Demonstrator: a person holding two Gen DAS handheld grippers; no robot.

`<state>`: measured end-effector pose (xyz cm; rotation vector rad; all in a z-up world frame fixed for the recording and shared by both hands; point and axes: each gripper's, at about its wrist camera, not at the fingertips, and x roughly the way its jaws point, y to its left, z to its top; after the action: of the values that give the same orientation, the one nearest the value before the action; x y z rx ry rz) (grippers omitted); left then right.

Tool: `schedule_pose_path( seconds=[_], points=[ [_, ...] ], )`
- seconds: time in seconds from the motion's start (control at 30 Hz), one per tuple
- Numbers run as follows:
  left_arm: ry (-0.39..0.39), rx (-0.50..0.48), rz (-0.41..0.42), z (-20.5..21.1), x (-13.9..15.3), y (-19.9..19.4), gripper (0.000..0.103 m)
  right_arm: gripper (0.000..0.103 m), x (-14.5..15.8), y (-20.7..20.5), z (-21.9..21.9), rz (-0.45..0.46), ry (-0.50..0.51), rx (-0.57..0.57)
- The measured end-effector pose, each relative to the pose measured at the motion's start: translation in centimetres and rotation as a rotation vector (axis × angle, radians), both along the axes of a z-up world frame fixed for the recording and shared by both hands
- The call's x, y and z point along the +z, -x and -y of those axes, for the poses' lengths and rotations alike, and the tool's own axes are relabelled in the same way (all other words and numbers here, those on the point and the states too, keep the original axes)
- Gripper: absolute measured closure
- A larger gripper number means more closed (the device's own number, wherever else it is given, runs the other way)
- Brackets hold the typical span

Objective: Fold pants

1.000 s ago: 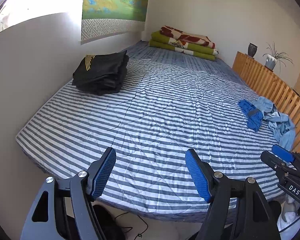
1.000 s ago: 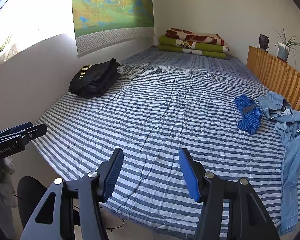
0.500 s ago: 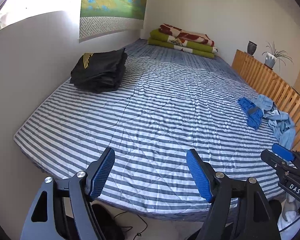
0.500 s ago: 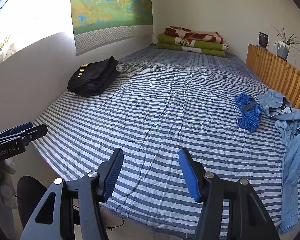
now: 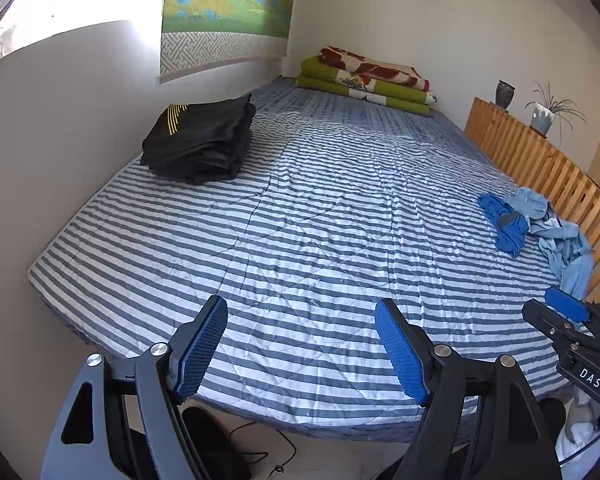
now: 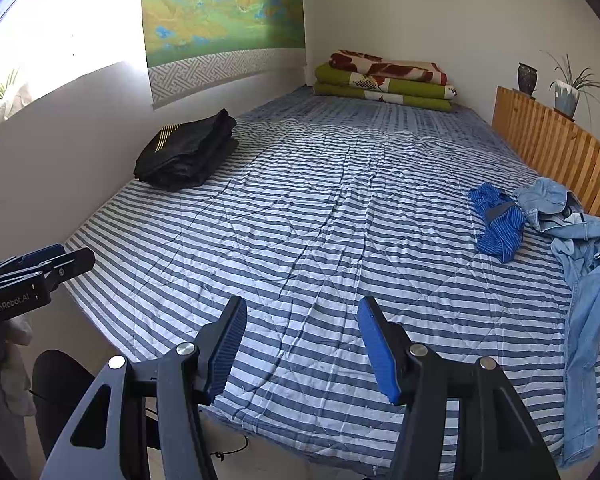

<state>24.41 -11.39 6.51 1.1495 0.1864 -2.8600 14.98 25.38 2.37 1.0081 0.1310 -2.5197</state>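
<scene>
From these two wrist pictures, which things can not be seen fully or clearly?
- Light blue jeans: in the right wrist view the lower leg runs off the picture's bottom right edge.
- Black folded pile: how many garments, too tightly stacked to tell in either view.
- Floor under the bed's near edge: hidden by the left claw and right claw.

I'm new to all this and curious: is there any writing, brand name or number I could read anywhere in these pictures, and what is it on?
"DAS": white letters on the black body of the right gripper, seen in the left wrist view.
"GenRobot.AI": pale letters on the side of the left gripper, seen in the right wrist view.
"2": a tiny figure beside that brand name.
The yellow lines on the folded black garment are a pattern, not words.
Nothing else carries writing.
</scene>
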Motion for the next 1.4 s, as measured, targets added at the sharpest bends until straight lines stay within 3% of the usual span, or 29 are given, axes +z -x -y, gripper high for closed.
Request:
schedule_pose_path(
  seconds=[0.1, 0.23, 0.53, 1.4],
  points=[
    [-0.001, -0.002, -0.002, -0.1, -0.1, -0.1, 0.021, 0.048, -0.1, 0.1, -0.3, 0.003, 0.009, -0.008],
    [0.0, -0.004, 0.004, -0.3, -0.3, -0.1, 0.021, 0.037, -0.1, 0.3, -0.6, 0.002, 0.023, -0.017],
    [-0.001, -0.002, 0.014, -0.1, -0.6, 0.3, 0.021, 0.034, -0.5, 0.4, -0.5, 0.007, 0.013, -0.023],
    [0.011, -0.011, 0.049, -0.5, -2.5, 2.8, 0.014, 0.033, -2.2, 1.7, -0.5, 0.035, -0.006, -0.052]
  ],
)
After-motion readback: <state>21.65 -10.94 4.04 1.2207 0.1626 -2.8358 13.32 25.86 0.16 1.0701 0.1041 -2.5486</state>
